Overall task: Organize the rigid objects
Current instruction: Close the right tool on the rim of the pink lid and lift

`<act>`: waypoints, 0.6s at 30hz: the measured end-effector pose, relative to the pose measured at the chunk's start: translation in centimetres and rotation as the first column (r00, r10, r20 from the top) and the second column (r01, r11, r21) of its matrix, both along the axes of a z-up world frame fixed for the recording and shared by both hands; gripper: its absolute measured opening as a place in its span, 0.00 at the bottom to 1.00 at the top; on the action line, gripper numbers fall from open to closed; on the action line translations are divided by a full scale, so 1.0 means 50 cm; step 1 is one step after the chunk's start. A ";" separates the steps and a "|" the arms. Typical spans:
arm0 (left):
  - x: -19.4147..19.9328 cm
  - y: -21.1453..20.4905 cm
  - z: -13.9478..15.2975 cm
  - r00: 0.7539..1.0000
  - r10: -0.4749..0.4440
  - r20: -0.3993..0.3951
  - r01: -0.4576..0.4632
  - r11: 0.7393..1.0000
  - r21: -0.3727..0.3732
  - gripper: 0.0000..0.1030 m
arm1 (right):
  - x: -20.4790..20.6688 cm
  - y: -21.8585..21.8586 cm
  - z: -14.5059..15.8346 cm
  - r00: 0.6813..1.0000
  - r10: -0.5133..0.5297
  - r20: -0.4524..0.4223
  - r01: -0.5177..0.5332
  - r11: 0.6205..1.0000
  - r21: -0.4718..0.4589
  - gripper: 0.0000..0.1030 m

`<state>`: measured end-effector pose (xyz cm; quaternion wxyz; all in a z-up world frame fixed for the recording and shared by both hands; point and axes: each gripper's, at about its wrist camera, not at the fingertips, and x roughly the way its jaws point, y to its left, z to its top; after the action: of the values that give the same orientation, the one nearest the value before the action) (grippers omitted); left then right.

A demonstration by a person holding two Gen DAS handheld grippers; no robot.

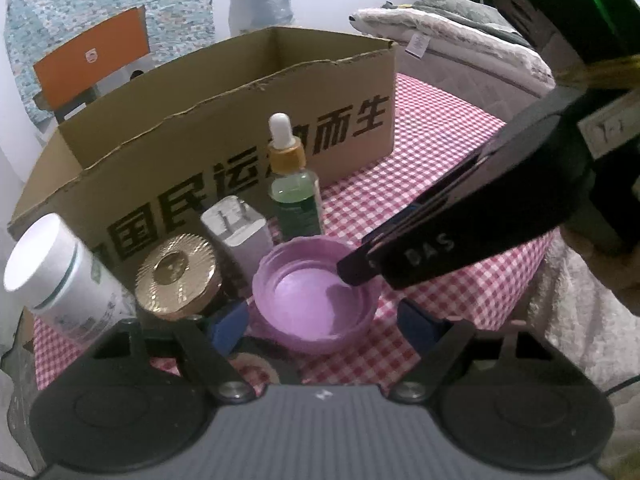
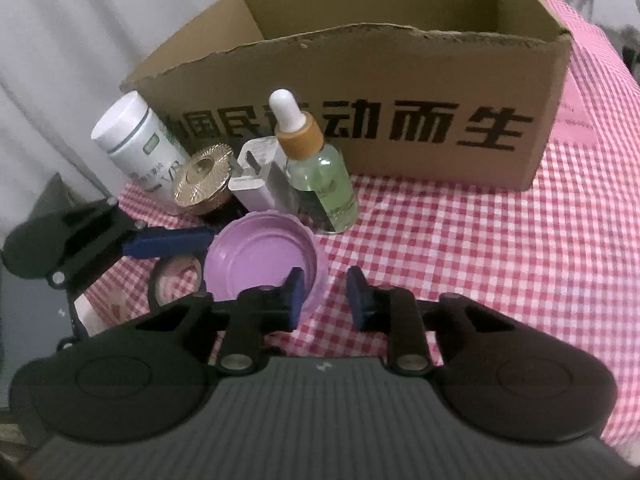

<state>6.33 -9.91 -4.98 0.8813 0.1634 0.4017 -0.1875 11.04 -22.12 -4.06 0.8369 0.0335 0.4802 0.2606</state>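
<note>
Before the cardboard box (image 2: 400, 80), on the worktop's red-checked cloth (image 2: 480, 260), the purple lid (image 2: 260, 256) lies hollow side up. The right tongs (image 2: 325, 296) straddle the lid's near rim, one finger inside the hollow and one outside. They are unclenched, with cloth showing between rim and outer finger. The inner finger may touch the wall, though blur makes that hard to judge. The left tongs (image 1: 320, 326) stand spread wide on either side of the lid, gripping nothing. Between lid and box stands a row of things: a green dropper bottle (image 2: 320, 176), a white charger plug (image 2: 260, 184), a gold-topped jar (image 2: 204, 178) and a white bottle (image 2: 140, 144) by the box's left corner.
</note>
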 end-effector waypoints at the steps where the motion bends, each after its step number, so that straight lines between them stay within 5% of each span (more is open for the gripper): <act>1: 0.001 -0.003 -0.001 1.000 -0.004 -0.003 0.004 1.000 0.001 0.81 | 0.000 0.002 0.001 1.000 0.006 0.004 -0.006 1.000 -0.011 0.17; 18: 0.011 -0.094 -0.028 0.995 -0.093 -0.018 0.094 0.996 0.012 0.81 | -0.025 -0.108 0.005 0.997 -0.073 0.001 0.073 0.996 -0.046 0.17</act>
<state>6.86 -14.58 -6.38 0.8670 0.1861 0.4026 -0.2273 9.81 -27.52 -3.83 0.8464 0.0320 0.4846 0.2186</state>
